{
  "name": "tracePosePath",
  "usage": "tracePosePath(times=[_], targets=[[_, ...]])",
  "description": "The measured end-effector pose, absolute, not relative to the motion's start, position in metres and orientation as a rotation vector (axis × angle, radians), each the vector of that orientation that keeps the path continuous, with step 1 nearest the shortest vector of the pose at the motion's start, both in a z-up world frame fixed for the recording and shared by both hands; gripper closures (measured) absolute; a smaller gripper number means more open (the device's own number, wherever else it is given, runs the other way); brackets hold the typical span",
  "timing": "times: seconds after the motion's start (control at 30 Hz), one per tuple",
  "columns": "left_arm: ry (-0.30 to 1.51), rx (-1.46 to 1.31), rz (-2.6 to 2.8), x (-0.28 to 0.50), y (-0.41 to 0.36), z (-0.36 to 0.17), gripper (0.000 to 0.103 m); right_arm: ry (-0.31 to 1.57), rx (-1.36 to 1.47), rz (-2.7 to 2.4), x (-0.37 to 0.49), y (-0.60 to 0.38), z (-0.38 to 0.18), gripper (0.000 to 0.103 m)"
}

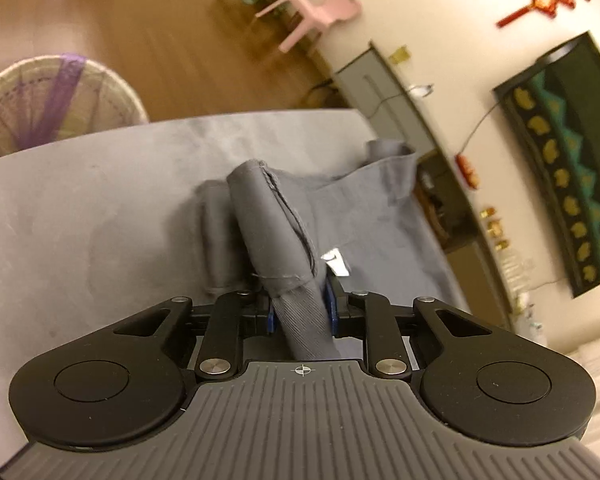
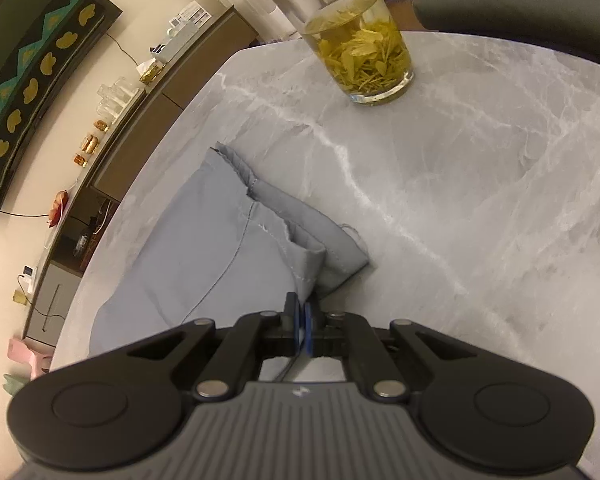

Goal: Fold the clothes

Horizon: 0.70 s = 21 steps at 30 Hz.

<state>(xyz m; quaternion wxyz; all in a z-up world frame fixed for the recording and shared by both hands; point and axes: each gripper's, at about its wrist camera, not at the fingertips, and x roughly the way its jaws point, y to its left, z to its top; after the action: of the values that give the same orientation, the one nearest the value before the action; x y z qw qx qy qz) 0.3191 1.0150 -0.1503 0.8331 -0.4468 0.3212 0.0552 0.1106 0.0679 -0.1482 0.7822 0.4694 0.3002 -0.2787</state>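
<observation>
A grey garment [image 1: 364, 216] lies on the grey marble table [image 1: 100, 208]. My left gripper [image 1: 300, 312] is shut on a thick bunched fold of the grey garment, which rises from between its blue pads. In the right wrist view the same grey garment [image 2: 204, 256] lies partly folded near the table's left edge. My right gripper [image 2: 303, 328] is shut on a thin edge of the grey garment, its blue pads pressed close together just above the marble table [image 2: 480, 200].
A glass of tea with leaves [image 2: 360, 48] stands on the table ahead of my right gripper. A dark chair arm [image 2: 520, 4] is at the far right. A woven basket [image 1: 56, 108] stands on the floor beyond the table's left edge. Small pink and green chairs [image 1: 316, 12] stand further off.
</observation>
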Motion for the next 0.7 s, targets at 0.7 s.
tracePosePath(times=[0.7], targets=[[0.745,-0.466,0.092,0.332,0.992,-0.082,0.063,0.588,0.539,-0.93,0.094,0.107,-0.089,0.062]])
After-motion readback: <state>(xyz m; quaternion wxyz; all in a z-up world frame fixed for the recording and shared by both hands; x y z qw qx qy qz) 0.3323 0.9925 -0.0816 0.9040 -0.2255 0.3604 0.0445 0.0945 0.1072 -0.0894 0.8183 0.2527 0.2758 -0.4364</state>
